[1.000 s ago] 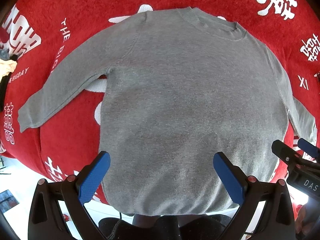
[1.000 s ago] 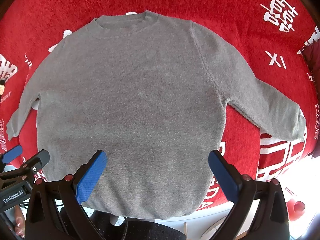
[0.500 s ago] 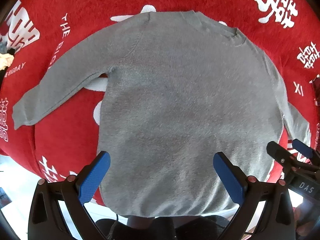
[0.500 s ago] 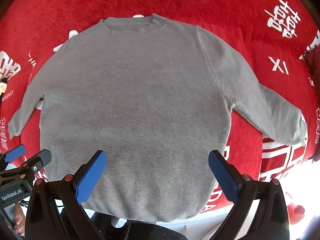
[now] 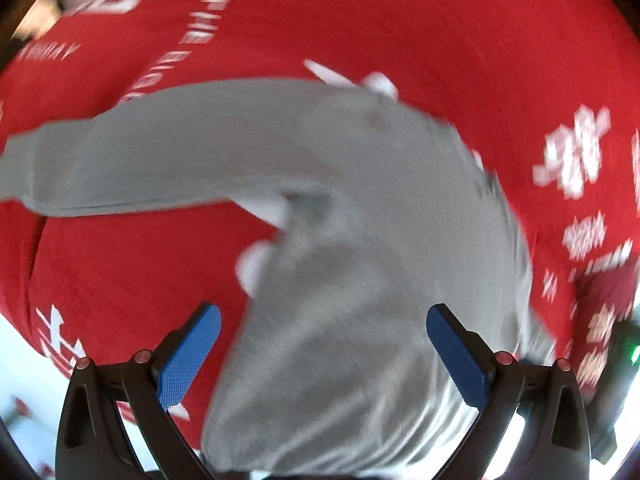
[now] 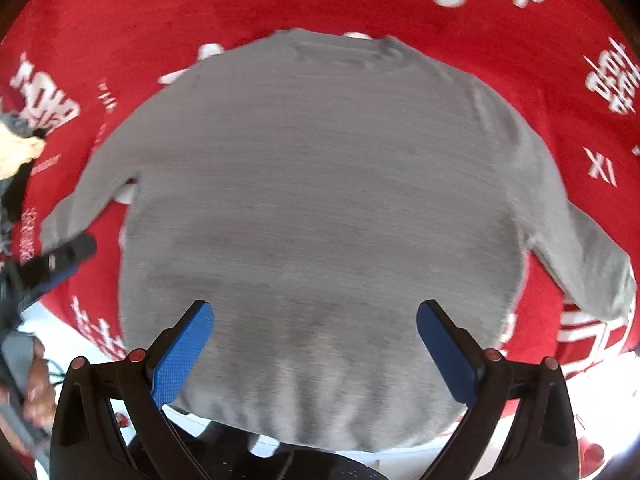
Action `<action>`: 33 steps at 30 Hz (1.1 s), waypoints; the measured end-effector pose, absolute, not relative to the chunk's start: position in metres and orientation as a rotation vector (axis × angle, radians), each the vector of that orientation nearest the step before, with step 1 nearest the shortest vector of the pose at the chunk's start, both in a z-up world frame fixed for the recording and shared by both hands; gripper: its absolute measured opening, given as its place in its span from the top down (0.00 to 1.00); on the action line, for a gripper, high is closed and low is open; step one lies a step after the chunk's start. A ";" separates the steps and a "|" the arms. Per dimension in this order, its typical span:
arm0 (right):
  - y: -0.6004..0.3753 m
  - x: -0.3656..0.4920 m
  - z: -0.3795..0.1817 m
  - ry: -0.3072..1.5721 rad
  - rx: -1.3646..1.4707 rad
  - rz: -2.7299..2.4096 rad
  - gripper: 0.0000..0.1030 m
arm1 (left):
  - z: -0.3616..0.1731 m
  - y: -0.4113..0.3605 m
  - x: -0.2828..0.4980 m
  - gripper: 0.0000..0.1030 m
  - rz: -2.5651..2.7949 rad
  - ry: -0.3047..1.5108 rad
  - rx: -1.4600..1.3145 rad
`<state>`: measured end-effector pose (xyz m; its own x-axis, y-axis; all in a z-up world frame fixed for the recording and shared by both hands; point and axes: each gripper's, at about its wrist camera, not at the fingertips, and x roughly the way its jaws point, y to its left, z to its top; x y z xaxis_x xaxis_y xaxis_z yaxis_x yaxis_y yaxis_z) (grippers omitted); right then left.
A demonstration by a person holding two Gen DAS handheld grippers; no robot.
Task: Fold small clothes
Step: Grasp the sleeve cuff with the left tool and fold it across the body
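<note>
A grey long-sleeved sweater (image 6: 320, 200) lies flat and spread out on a red cloth with white lettering (image 6: 120, 20), collar at the far side. In the left wrist view the sweater (image 5: 340, 260) fills the middle, its left sleeve (image 5: 140, 168) stretching out to the left; this view is blurred. My left gripper (image 5: 323, 354) is open and empty above the sweater's lower left edge. My right gripper (image 6: 315, 344) is open and empty above the hem. The left gripper also shows at the left edge of the right wrist view (image 6: 52, 268).
The red cloth (image 5: 440, 40) covers the surface under the sweater. A pile of other clothes (image 6: 16, 152) lies at the far left. The cloth's near edge (image 6: 592, 340) drops to a pale floor (image 6: 600, 392) close to the grippers.
The left gripper has swung left and closer to the sweater's left side, so its sleeve now crosses the view. The right gripper shifted slightly. Both stay open.
</note>
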<state>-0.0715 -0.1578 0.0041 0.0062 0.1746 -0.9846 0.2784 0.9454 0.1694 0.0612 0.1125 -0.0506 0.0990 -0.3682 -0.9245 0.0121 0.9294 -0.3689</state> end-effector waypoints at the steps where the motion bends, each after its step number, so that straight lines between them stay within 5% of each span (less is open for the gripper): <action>1: -0.151 -0.069 0.004 1.567 0.358 -0.061 0.01 | -0.054 0.127 0.067 0.00 -0.265 1.432 -0.344; 12: -0.081 -0.046 -0.034 1.618 0.287 0.071 0.01 | -0.134 0.261 0.093 0.00 -0.138 1.293 -0.933; 24: -0.031 -0.026 -0.033 1.613 0.231 0.154 0.01 | -0.143 0.284 0.127 0.00 -0.126 1.142 -1.077; 26: -0.026 -0.023 -0.032 1.610 0.224 0.159 0.01 | -0.143 0.285 0.130 0.10 -0.062 1.149 -1.037; 31: -0.024 -0.020 -0.032 1.608 0.243 0.151 0.01 | -0.143 0.286 0.135 0.66 0.013 1.195 -0.906; 33: -0.025 -0.021 -0.034 1.615 0.253 0.143 0.01 | -0.146 0.288 0.138 0.79 0.020 1.193 -0.883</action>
